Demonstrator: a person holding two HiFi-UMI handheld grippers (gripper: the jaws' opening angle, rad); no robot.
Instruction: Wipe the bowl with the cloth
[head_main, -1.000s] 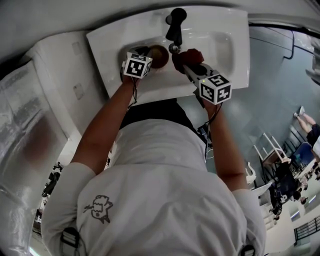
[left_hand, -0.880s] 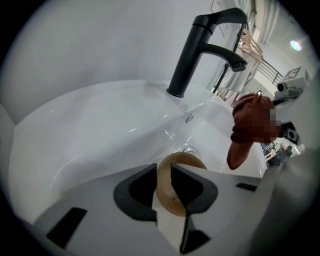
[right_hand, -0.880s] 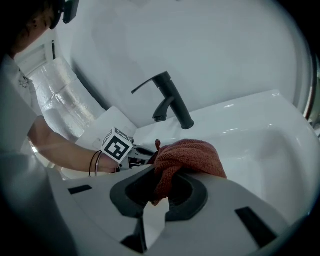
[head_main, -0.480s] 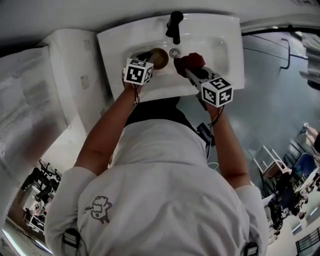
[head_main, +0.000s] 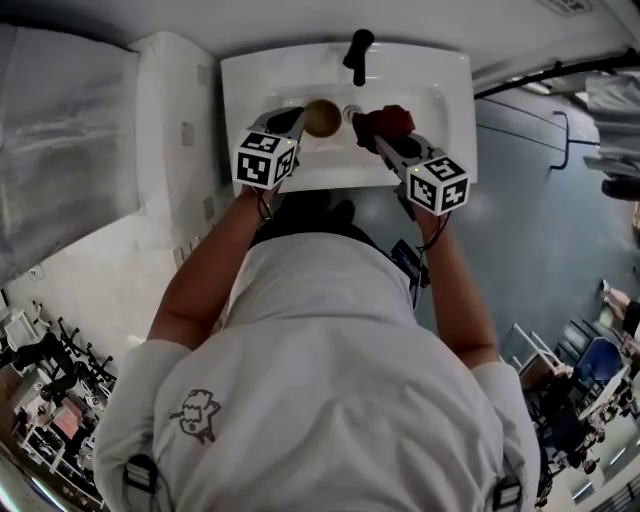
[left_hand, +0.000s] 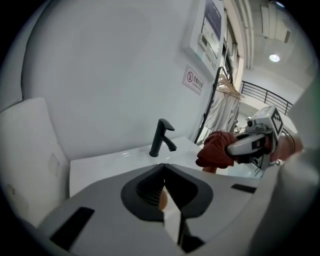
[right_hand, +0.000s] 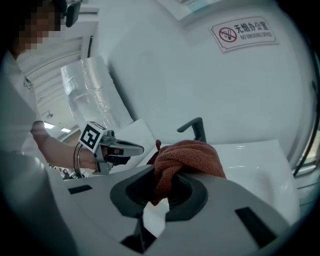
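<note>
Nearest, the person's white shirt (head_main: 330, 380) fills the foreground, with both forearms reaching forward. The left hand-held gripper (head_main: 296, 120) has just been closing its jaws. They are now pressed together on the rim of the round brown bowl (head_main: 322, 117), which is held over the left part of the white ceramic washbasin (head_main: 450, 100). To the right, the right hand-held gripper (right_hand: 157, 200) pinches the bunched rust-red terry cloth (head_main: 388, 122), near the bowl but apart from it. Farthest, the black tap (head_main: 358, 52) stands at the basin's far edge.

Above a white sink (head_main: 450, 105), the left gripper (head_main: 296, 120), jaws just closed, holds a brown bowl (head_main: 323, 117) at its tip; the right gripper (head_main: 380, 136) carries a red cloth (head_main: 388, 120) just beside it.
</note>
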